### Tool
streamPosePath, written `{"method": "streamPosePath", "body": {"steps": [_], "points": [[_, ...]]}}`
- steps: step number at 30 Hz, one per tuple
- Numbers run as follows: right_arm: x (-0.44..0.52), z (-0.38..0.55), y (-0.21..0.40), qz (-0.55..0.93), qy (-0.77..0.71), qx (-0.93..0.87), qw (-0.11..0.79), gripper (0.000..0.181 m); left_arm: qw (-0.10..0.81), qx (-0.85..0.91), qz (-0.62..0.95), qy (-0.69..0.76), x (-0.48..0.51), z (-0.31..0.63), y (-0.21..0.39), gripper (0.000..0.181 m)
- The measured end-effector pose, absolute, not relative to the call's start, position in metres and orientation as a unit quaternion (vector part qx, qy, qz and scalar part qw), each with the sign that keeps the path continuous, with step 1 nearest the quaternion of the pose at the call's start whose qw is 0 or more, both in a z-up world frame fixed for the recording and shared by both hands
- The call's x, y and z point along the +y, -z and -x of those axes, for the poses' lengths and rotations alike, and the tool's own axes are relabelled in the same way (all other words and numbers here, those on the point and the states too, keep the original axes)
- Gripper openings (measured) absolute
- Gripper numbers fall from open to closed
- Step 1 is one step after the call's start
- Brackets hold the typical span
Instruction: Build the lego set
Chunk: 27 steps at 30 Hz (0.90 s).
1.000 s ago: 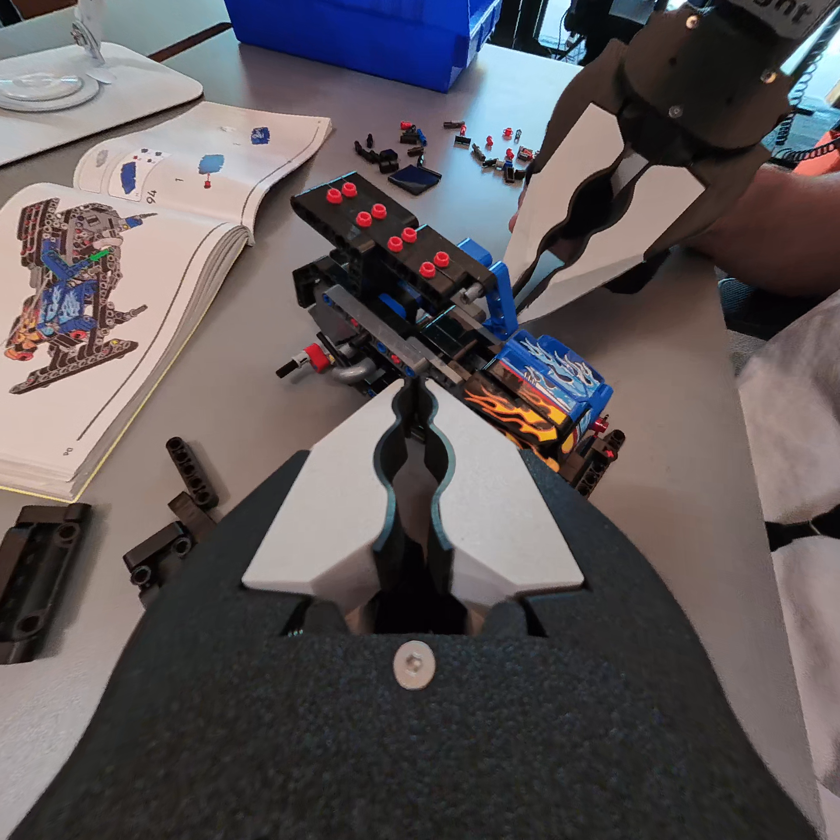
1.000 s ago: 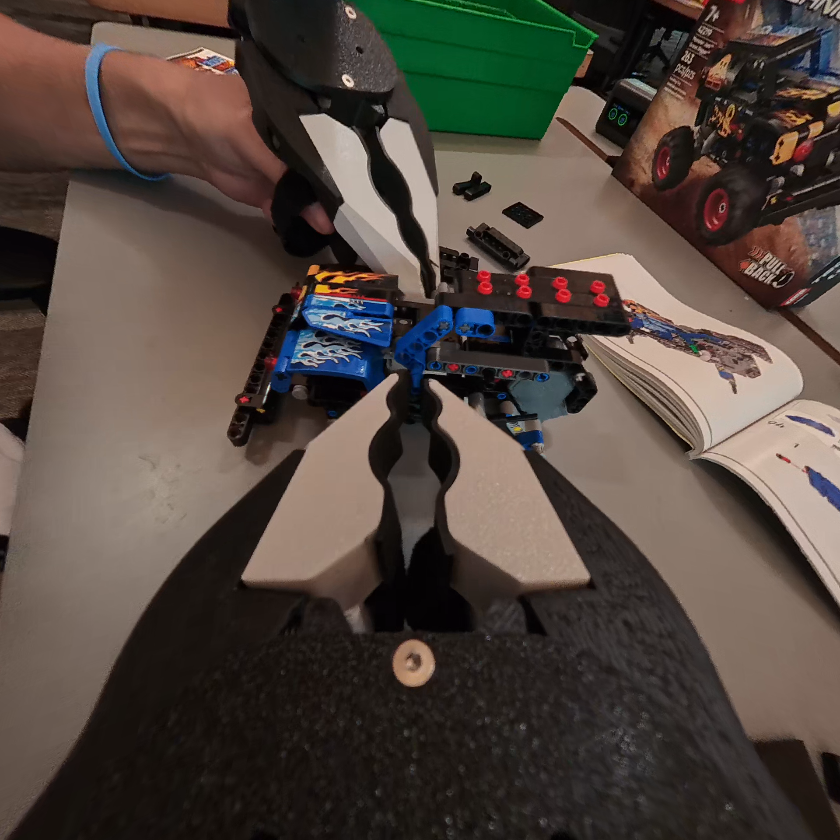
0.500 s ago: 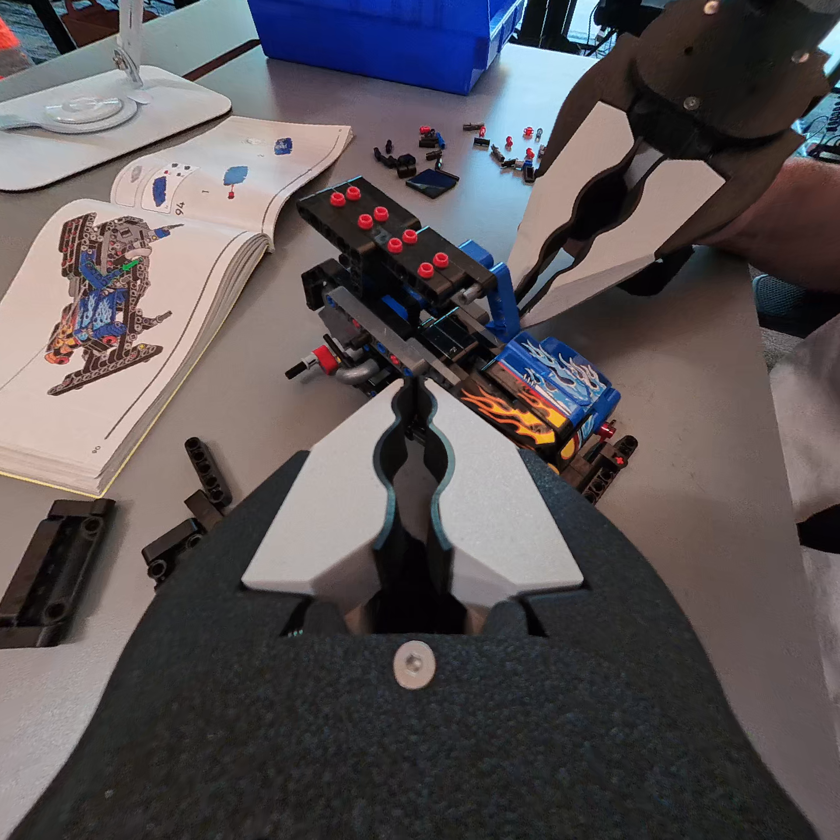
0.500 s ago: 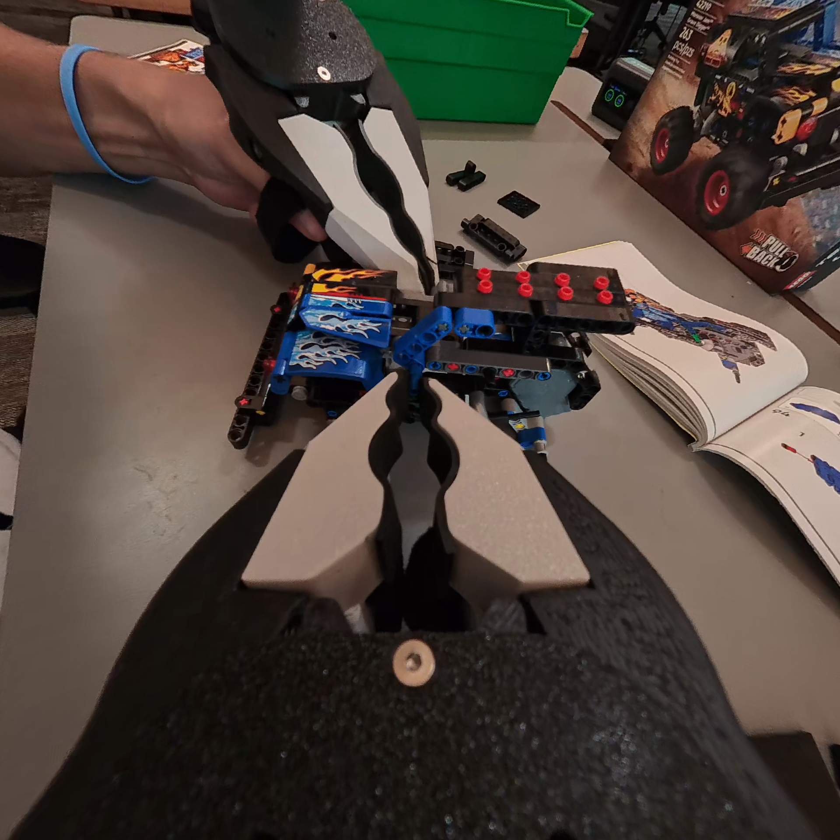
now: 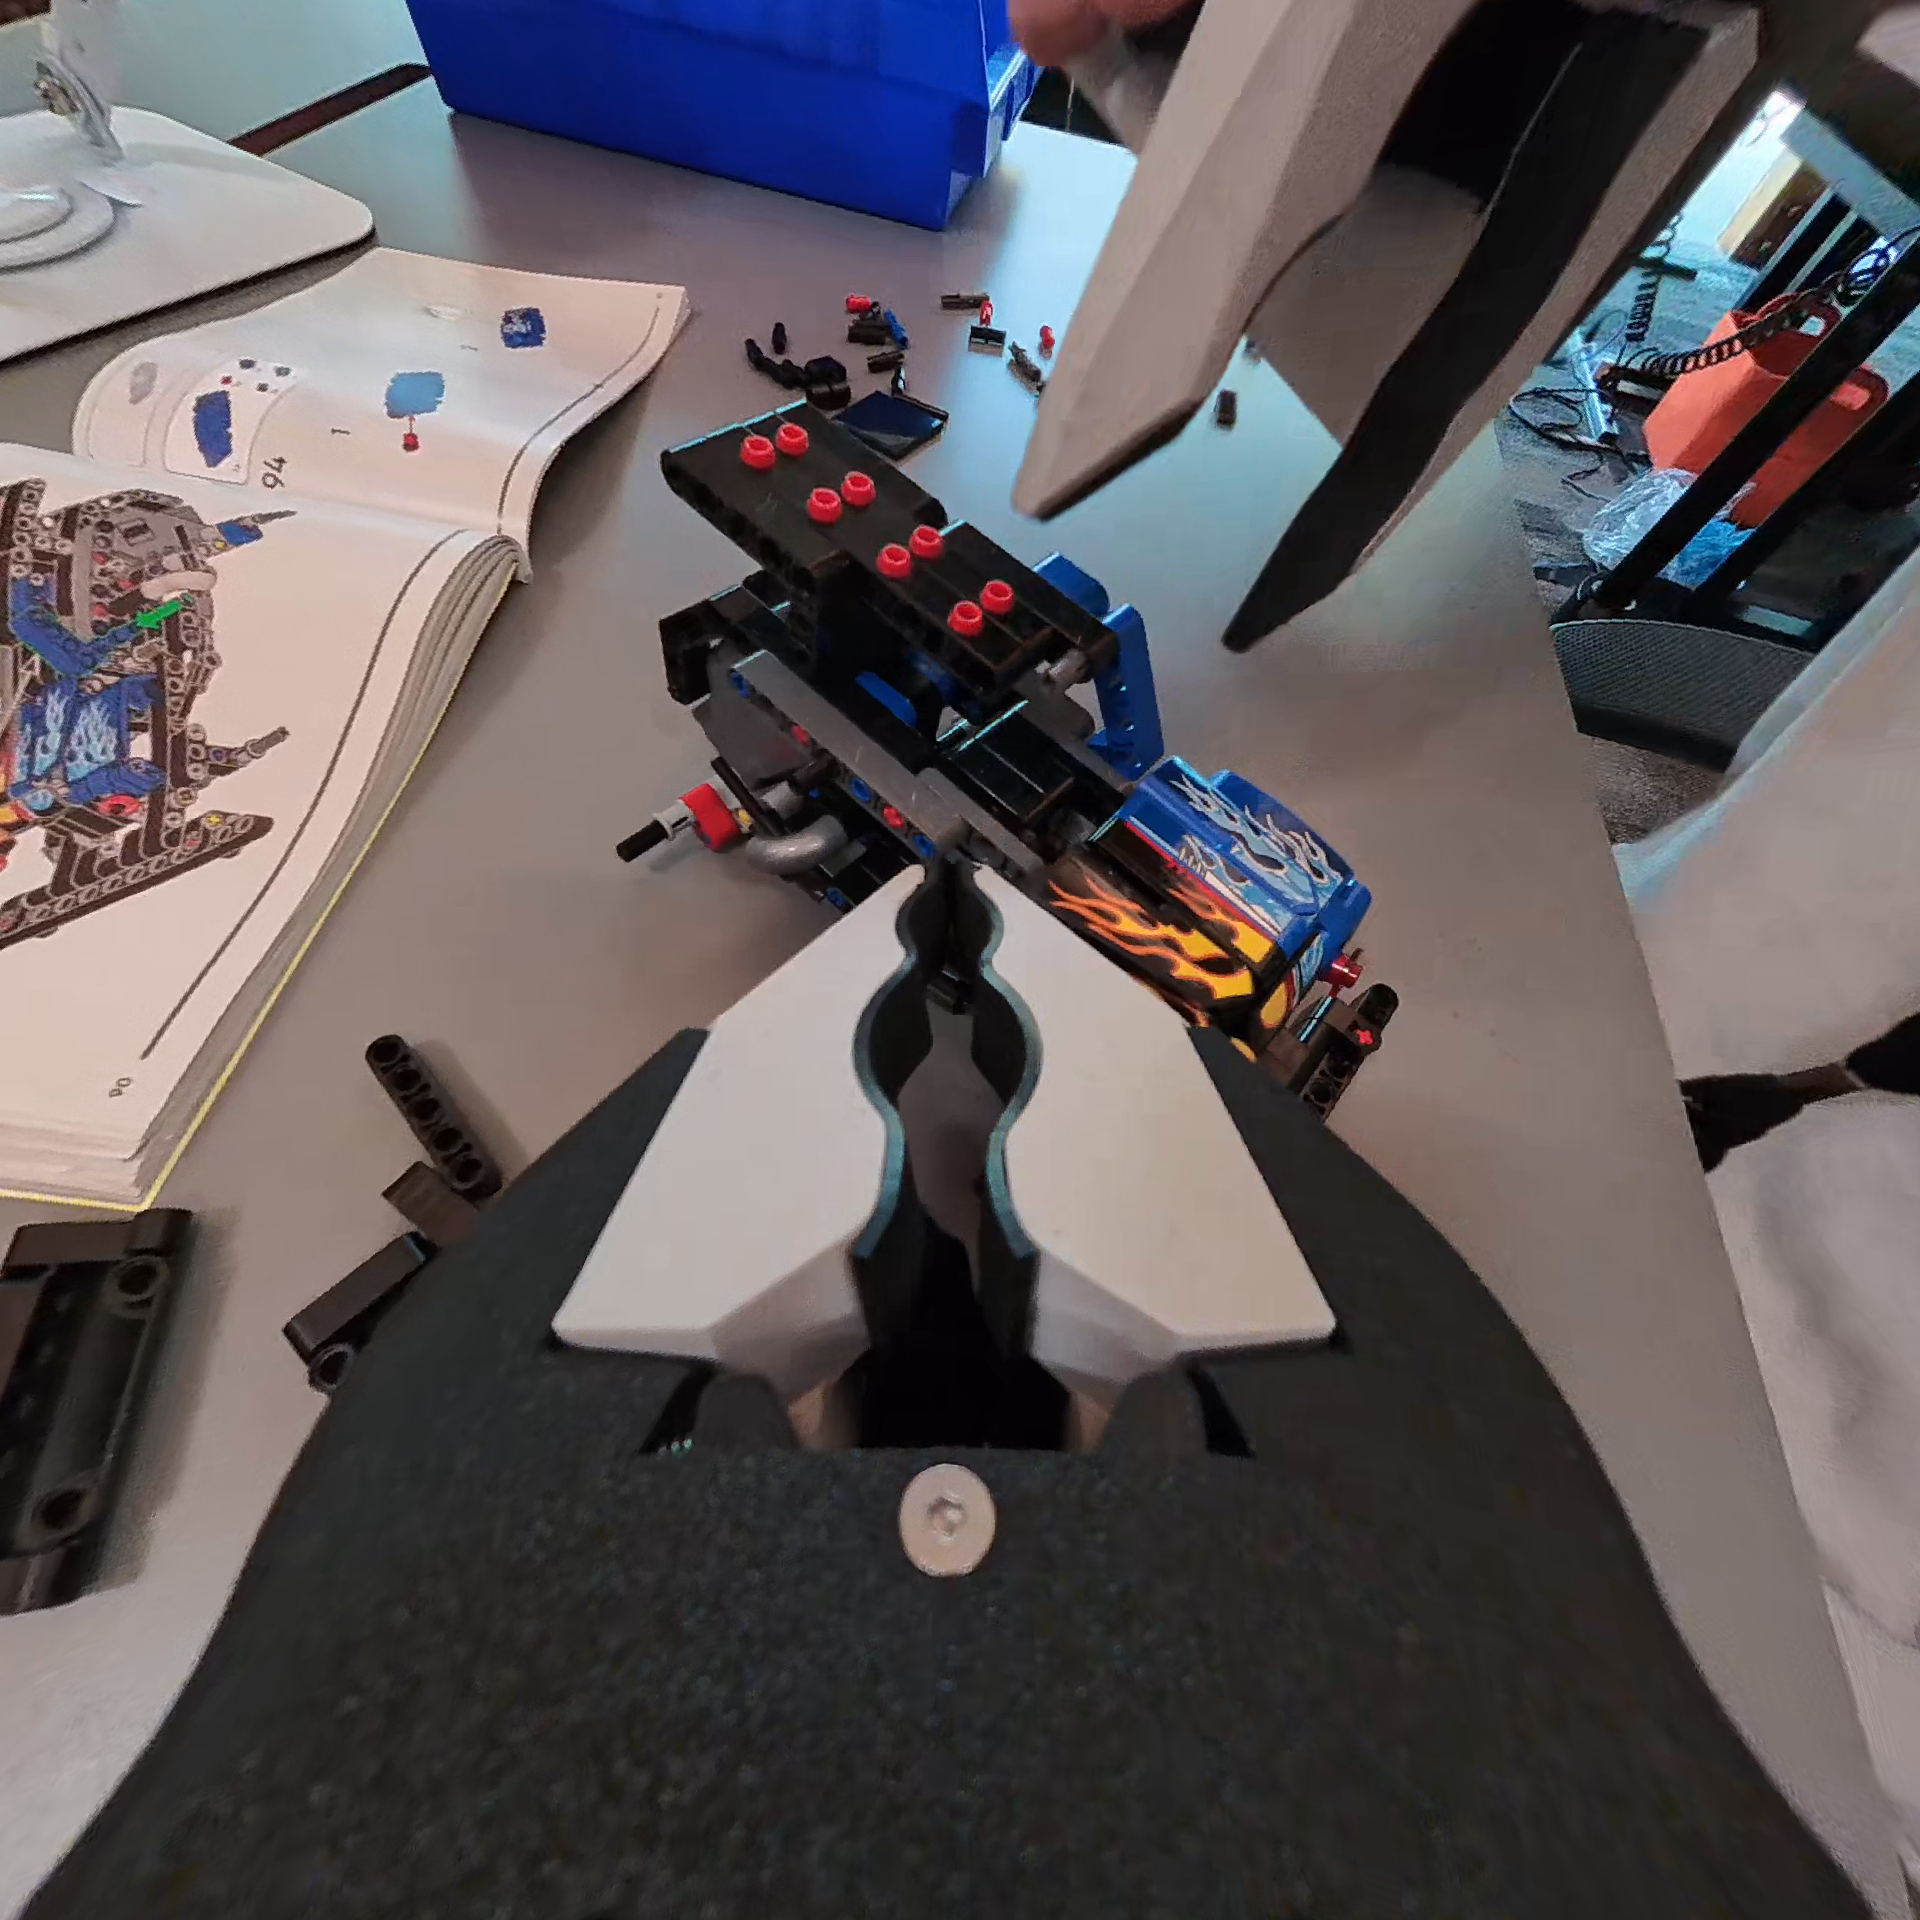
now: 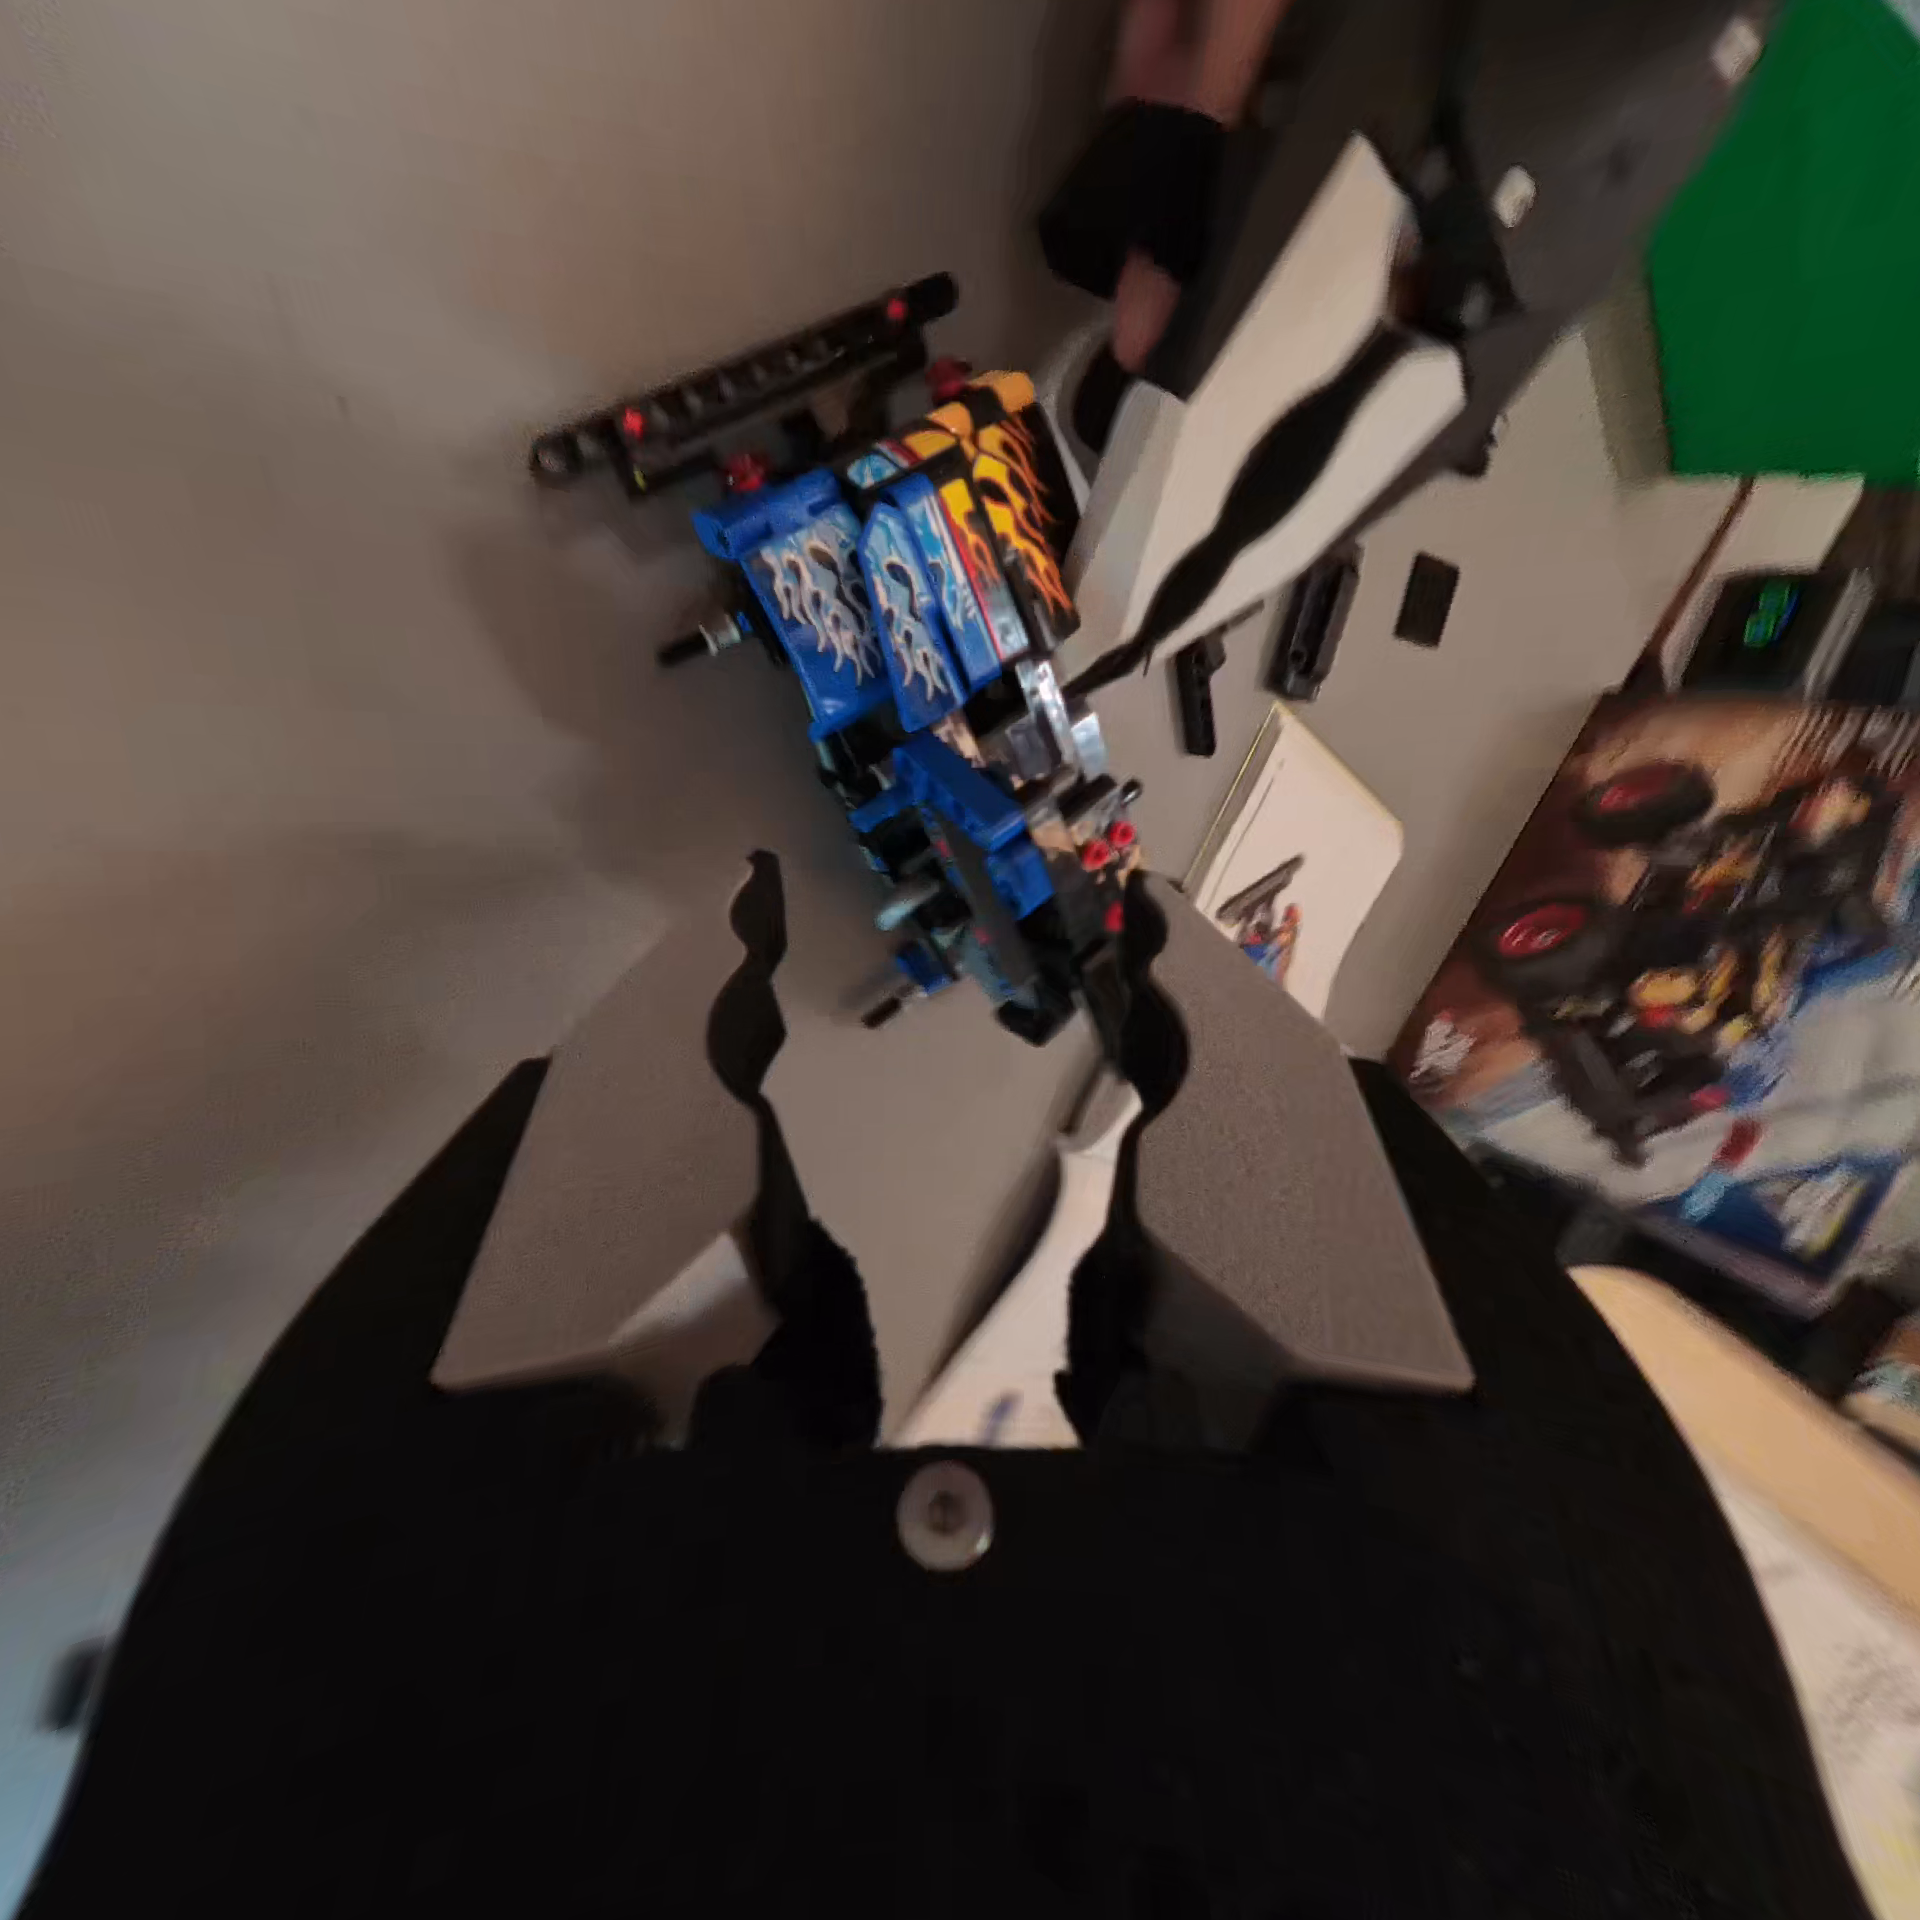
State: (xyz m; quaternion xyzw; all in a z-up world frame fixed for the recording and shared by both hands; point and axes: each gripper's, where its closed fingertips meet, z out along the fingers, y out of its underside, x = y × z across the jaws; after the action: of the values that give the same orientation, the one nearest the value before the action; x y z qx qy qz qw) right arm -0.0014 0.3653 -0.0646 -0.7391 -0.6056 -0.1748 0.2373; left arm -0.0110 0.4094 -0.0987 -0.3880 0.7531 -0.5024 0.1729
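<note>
The partly built lego truck (image 5: 935, 707) stands on the grey table, with a black top plate with red pins and a blue hood with flame stickers. It also shows in the blurred right wrist view (image 6: 914, 644). My left gripper (image 5: 951, 883) is shut, its tips pinching the model at its grey side beam; in the right wrist view it (image 6: 1101, 665) comes in from the right. My right gripper (image 6: 951, 883) is open wide, empty, with the model's rear end just beyond its tips. In the left wrist view it (image 5: 1132, 571) hangs raised above the model.
The open instruction booklet (image 5: 260, 675) lies left of the model. Loose small parts (image 5: 883, 332) lie behind it, black beams (image 5: 426, 1112) and a black panel (image 5: 73, 1382) at front left. A blue bin (image 5: 727, 94), a green bin (image 6: 1808, 239) and the set's box (image 6: 1662, 935) stand around. Spacing between my two grippers at the tips: around 7 cm. About 15 cm separates my left fingertips from the black panel (image 5: 73, 1382). It is also in sight in the right wrist view (image 6: 1310, 623).
My right gripper has opened, let go of the model's blue side, risen and swung toward the model's rear end. My left gripper stays shut at the grey beam.
</note>
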Motion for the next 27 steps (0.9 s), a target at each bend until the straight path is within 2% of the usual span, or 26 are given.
{"method": "streamPosePath", "body": {"steps": [6,9,11,15,20,22,27], "points": [[0.387,0.002,0.090,0.662,0.132,-0.734,0.074,0.079,0.186,0.735,0.404,0.511,0.426,0.009,0.093,0.000],[0.390,0.003,0.102,0.661,0.100,-0.743,0.031,0.076,0.185,0.714,0.433,0.519,0.439,0.014,0.083,0.000],[0.392,0.005,0.104,0.660,0.087,-0.745,0.025,0.068,0.181,0.695,0.433,0.544,0.432,0.028,0.065,0.001],[0.393,0.005,0.104,0.675,0.071,-0.735,0.010,0.067,0.182,0.708,0.438,0.523,0.403,0.064,0.072,0.044],[0.394,0.005,0.104,0.676,0.065,-0.734,0.013,0.067,0.261,0.742,0.450,0.423,0.399,0.056,0.093,0.064],[0.395,0.005,0.104,0.677,0.064,-0.733,0.020,0.066,0.262,0.738,0.460,0.419,0.399,0.050,0.098,0.072],[0.396,0.001,0.104,0.676,0.072,-0.733,0.024,0.066,0.262,0.709,0.475,0.451,0.396,0.046,0.101,0.071]]}}
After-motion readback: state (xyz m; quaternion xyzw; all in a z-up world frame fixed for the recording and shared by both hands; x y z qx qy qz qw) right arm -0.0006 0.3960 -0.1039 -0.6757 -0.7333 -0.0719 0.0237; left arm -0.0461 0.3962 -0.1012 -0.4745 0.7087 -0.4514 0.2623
